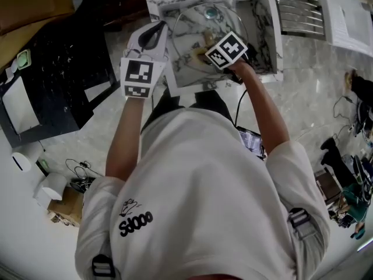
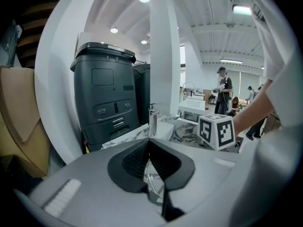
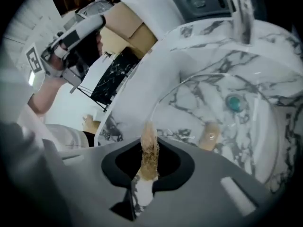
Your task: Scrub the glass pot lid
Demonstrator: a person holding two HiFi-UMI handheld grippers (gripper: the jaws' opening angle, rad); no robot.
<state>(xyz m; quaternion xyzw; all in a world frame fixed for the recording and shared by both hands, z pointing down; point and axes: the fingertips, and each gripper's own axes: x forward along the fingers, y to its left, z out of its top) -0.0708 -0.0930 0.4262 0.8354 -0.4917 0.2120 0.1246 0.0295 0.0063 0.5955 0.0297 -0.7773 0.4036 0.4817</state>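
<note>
While your left gripper (image 2: 149,150) is clenched on the glass pot lid (image 3: 208,103) at its 9 o'clock rim over the sink (image 1: 269,31), your right gripper (image 3: 149,163) grasps a fibrous scrubber (image 3: 149,143) at 4 o'clock. Scrubbing appears under way, with no finish evident.

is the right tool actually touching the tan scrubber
Touching. The right gripper view shows the right tool with jaws closed on the tan scrubber from both sides, fibres sticking out past them. The left tool grips the glass lid by its rim.
</note>
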